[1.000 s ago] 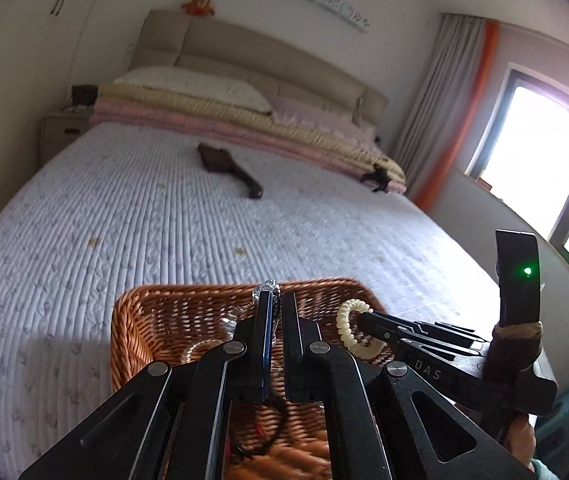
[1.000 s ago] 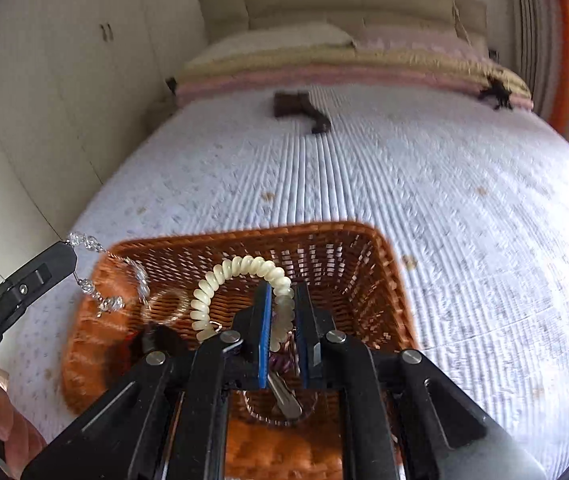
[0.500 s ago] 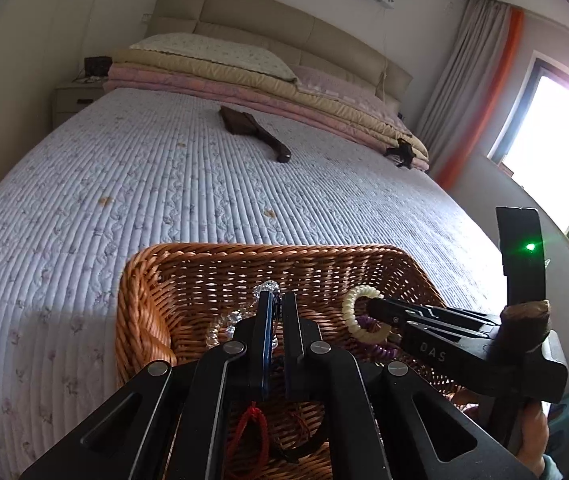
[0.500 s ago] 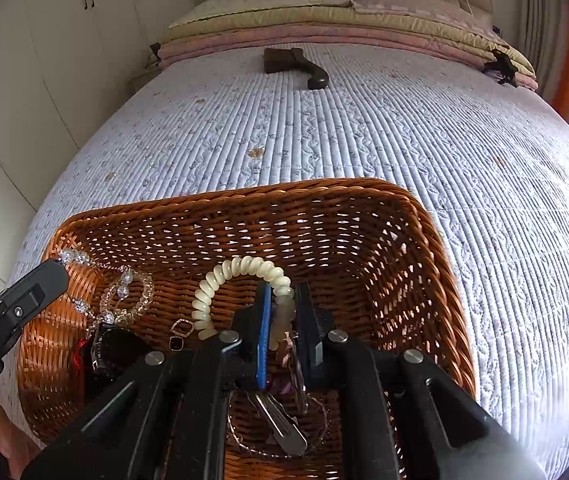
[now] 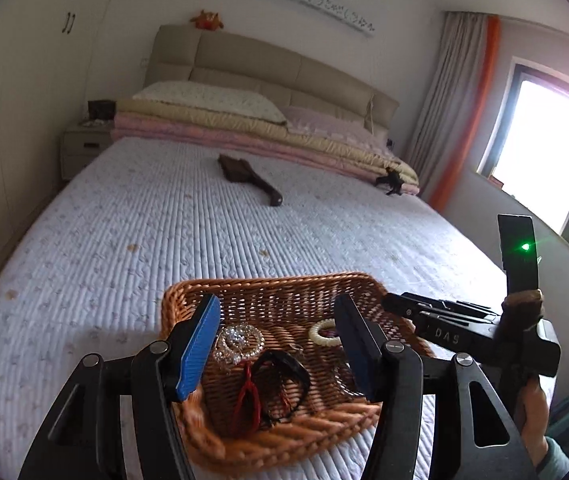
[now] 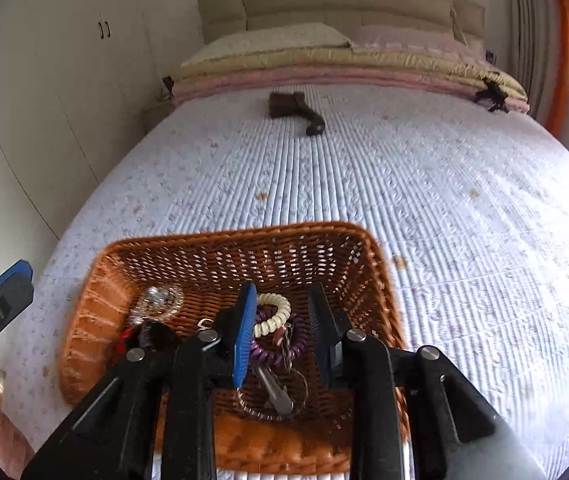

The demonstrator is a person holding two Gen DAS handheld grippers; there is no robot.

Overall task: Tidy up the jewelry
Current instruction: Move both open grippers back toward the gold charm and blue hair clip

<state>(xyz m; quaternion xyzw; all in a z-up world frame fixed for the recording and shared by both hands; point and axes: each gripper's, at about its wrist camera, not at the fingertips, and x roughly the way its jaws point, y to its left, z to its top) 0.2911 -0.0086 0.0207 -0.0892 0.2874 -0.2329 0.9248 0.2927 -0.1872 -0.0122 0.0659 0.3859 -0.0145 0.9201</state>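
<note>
A brown wicker basket (image 5: 268,284) (image 6: 220,240) sits on the bed near its foot. Inside lie a clear crystal bead bracelet (image 5: 240,340) (image 6: 160,300), a cream bead bracelet (image 5: 322,332) (image 6: 274,314), a purple coil band (image 6: 280,350), a red cord (image 5: 248,392) and a black band (image 5: 288,368). My left gripper (image 5: 278,334) is open and empty above the basket. My right gripper (image 6: 282,322) is open and empty above the cream bracelet; it also shows at the right of the left wrist view (image 5: 436,316).
The quilted white bedspread (image 5: 164,232) spreads beyond the basket. A dark brown brush (image 5: 250,178) (image 6: 296,110) lies mid-bed. Folded blankets and pillows (image 5: 244,132) are stacked at the headboard. A nightstand (image 5: 84,148) and a window (image 5: 544,168) flank the bed.
Both grippers have opened. The crystal bracelet dropped from the left and the cream bracelet from the right into the basket. Both grippers have lifted and pulled back.
</note>
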